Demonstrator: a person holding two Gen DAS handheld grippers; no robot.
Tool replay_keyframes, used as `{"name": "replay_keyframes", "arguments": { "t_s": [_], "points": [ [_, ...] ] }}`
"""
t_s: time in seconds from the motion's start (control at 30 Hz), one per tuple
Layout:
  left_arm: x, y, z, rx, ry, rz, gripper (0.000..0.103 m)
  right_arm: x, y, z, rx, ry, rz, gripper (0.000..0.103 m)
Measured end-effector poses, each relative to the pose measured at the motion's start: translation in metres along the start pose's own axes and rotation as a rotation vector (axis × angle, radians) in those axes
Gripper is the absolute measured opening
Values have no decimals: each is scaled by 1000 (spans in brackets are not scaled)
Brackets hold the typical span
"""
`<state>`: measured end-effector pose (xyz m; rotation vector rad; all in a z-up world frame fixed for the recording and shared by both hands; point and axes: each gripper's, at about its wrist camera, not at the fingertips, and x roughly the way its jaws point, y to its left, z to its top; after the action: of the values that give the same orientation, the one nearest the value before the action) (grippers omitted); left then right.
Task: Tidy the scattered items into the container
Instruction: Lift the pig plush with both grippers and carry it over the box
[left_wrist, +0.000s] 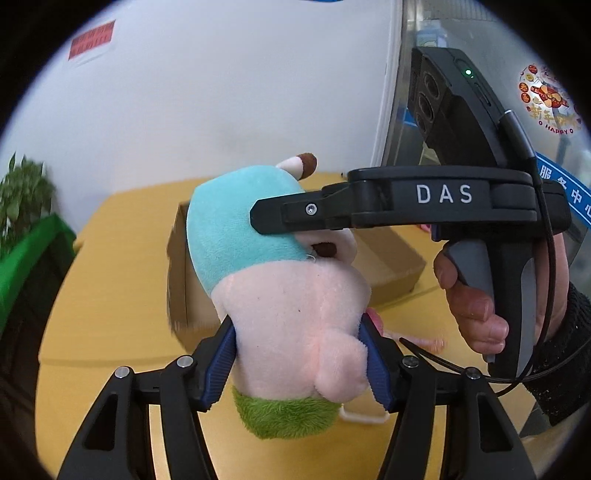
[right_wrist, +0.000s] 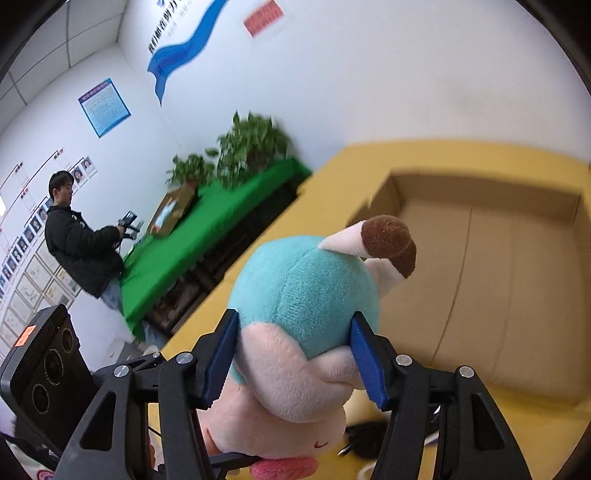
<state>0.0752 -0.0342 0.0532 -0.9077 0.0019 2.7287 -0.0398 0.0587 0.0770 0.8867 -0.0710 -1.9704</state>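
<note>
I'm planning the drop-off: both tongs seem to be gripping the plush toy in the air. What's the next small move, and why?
Probably carry the plush toy forward until it hangs over the open cardboard box. Both the left tongs and the right tongs pinch it clear of the yellow table, and the box lies just ahead, apparently empty.

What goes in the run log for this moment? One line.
left tongs: gripping pink-and-teal plush toy | right tongs: gripping it | brown cardboard box: behind

Plush toy (left_wrist: 280, 280): turquoise, pale pink, green. Desk (left_wrist: 110, 295): yellow. Cardboard box (right_wrist: 498, 280) at 3 o'clock: tan.
</note>
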Motion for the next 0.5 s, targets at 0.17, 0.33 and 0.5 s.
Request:
{"name": "replay_keyframes", "arguments": {
  "t_s": [0.17, 0.33, 0.5],
  "points": [
    [16, 10, 61, 29, -55, 8, 62, -22, -2, 57, -49, -63, -36, 63],
    [48, 33, 107, 10, -59, 7, 62, -12, -22, 114, -69, -61, -45, 62],
    [94, 64, 144, -29, -11, 3, 62, 20, -53, 161, -59, -38, -38, 62]
  ]
}}
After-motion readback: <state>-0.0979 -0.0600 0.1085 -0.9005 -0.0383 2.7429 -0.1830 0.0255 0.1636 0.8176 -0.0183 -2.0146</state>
